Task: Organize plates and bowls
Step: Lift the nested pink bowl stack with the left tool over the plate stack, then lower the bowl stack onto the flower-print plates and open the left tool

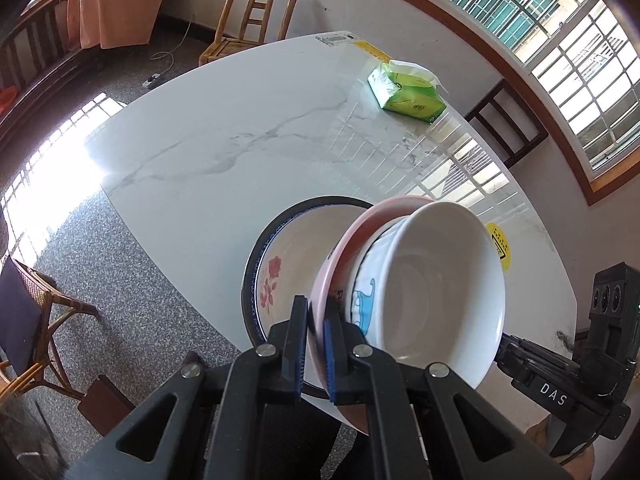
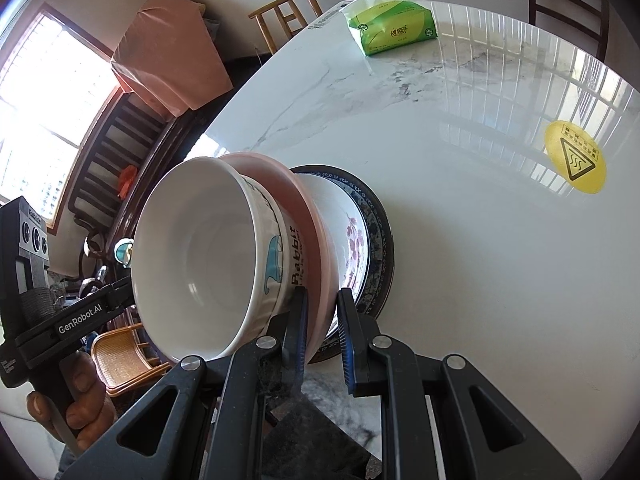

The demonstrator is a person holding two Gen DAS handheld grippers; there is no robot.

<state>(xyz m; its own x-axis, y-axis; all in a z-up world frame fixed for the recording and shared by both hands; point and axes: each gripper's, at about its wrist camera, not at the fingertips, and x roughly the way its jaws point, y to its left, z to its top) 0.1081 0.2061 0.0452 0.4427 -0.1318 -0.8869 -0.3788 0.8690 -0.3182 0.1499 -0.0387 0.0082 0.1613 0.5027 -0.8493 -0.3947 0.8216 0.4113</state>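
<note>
Gleaming marble table (image 1: 224,128) reflects barred window (image 1: 540,28).

One white bowl (image 1: 436,292), two plates, pink plate (image 1: 340,248), flowered plate (image 1: 280,256), one tissue pack (image 1: 408,94)

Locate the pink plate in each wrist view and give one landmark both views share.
Left wrist view: pink plate sits lower centre, its rim between the left gripper's jaws, white bowl on its right.
Right wrist view: the plate sits centre-left, its edge between the right gripper's jaws, bowl on its left.
Shared landmark: green tissue pack on the far table.
</note>
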